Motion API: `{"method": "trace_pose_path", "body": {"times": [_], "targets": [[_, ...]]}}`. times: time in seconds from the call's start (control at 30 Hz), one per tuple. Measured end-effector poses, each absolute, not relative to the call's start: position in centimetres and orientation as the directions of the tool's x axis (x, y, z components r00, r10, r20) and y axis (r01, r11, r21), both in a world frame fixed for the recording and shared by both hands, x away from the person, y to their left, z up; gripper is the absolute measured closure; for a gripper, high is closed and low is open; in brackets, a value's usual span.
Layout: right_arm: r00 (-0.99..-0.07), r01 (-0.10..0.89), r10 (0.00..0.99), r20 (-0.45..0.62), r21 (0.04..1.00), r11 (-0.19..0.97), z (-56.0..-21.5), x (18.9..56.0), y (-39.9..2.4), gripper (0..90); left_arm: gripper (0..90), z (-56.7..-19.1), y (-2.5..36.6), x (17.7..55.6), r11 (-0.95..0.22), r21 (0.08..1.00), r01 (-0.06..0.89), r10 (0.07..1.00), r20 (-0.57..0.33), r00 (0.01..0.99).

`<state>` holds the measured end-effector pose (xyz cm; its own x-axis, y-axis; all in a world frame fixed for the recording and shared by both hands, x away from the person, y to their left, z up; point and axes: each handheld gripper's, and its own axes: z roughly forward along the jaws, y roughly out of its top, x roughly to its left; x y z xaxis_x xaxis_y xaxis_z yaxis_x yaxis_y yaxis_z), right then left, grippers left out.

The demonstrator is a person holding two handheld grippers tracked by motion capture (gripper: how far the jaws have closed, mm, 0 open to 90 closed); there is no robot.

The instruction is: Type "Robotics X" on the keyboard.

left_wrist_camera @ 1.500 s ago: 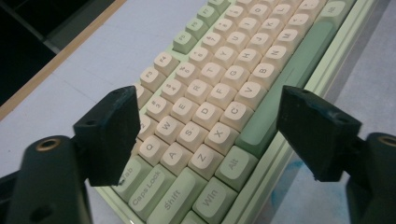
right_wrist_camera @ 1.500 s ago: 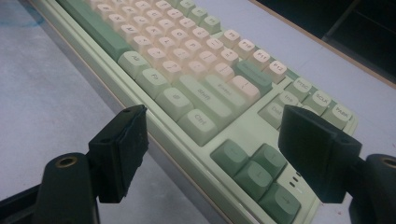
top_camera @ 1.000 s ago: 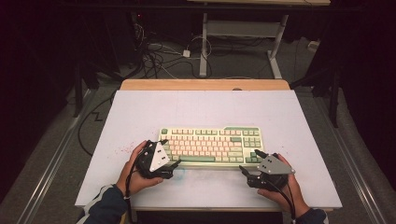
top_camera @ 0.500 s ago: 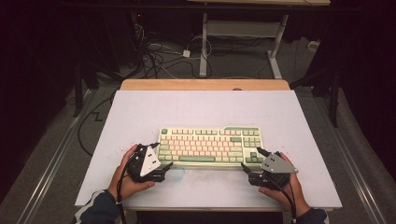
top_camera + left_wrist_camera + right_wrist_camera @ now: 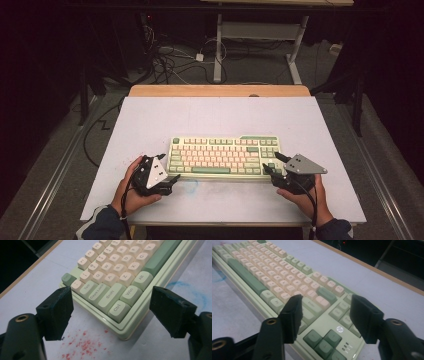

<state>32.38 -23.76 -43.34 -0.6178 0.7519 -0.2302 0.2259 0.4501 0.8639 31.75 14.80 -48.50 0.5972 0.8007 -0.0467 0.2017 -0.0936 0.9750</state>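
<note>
A pale green keyboard with cream and green keys lies on the white table. A person's left hand holds my left gripper at the keyboard's front left corner. In the left gripper view its jaws stand wide open on either side of the Ctrl corner without touching it. My right gripper is at the keyboard's front right corner. Its jaws have just been closing and stand half open over the arrow keys, pads pressing on nothing.
Red specks and a blue smudge mark the table near the keyboard's front left. A wooden strip runs along the table's far edge. Beyond it are floor cables and another table's legs.
The left gripper has slid slightly left, away from the keyboard's edge. The right gripper's jaws stand narrower than before, at the same corner.
</note>
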Motion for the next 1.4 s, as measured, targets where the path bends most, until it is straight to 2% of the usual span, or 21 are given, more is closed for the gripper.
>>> {"method": "trace_pose_path", "body": {"times": [0.33, 0.57, 1.07, 1.4], "targets": [[-0.679, 0.250, 0.708, -0.193, 0.846, 0.470, -42.7, 33.8, -22.8, 78.4, 18.3, -48.7, 14.7, 31.9, -0.100, 0.971, 0.217, 0.799, -0.051, 0.599], [-0.707, 0.270, 0.682, -0.185, 0.821, 0.502, -43.2, 34.8, -21.7, 89.8, 18.3, -49.0, 14.5, 31.9, -0.115, 0.967, 0.226, 0.797, -0.046, 0.603], [-0.745, 0.309, 0.645, -0.170, 0.770, 0.559, -44.8, 36.4, -19.5, 90.0, 18.3, -49.1, 14.4, 31.8, -0.125, 0.964, 0.236, 0.791, -0.047, 0.609], [-0.747, 0.323, 0.643, -0.166, 0.756, 0.570, -45.4, 36.7, -19.5, 90.0, 18.3, -49.2, 14.3, 31.8, -0.128, 0.962, 0.242, 0.789, -0.049, 0.612]]}}
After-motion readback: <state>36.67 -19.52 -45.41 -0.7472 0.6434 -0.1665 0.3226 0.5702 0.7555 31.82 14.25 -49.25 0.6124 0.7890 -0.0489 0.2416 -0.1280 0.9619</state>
